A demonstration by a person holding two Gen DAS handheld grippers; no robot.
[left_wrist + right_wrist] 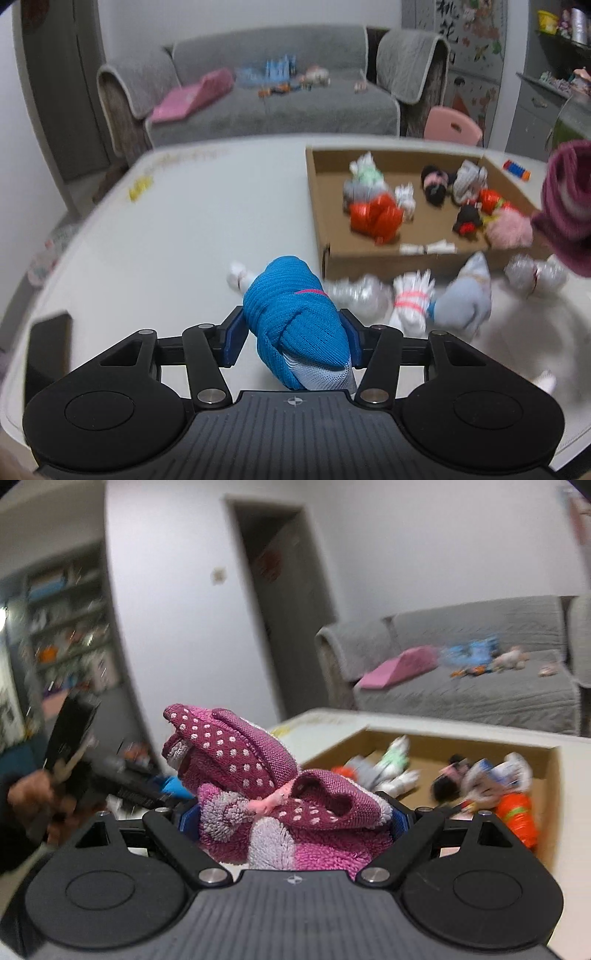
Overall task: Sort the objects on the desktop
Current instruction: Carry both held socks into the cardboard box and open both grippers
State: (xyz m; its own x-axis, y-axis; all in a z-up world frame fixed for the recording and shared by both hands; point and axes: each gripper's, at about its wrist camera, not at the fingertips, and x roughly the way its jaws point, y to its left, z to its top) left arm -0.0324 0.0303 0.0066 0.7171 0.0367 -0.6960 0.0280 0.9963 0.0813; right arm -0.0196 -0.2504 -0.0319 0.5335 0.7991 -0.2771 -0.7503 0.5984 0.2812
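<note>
White table (192, 229), cardboard box (317, 206); grey sofa (280, 99) behind.

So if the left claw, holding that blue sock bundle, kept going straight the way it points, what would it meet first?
Probably bare white table. The left claw grips the blue sock bundle and aims past the cardboard box, which sits to its right. The far table edge comes next; depth is unclear.

The right gripper (293, 821) holds a rolled purple sock (258, 786) with white dots between its two fingers, above the white table (325, 720). Behind it stands a cardboard box (550, 775) with small rolled socks inside, and a grey sofa (480, 672) is far behind
</note>
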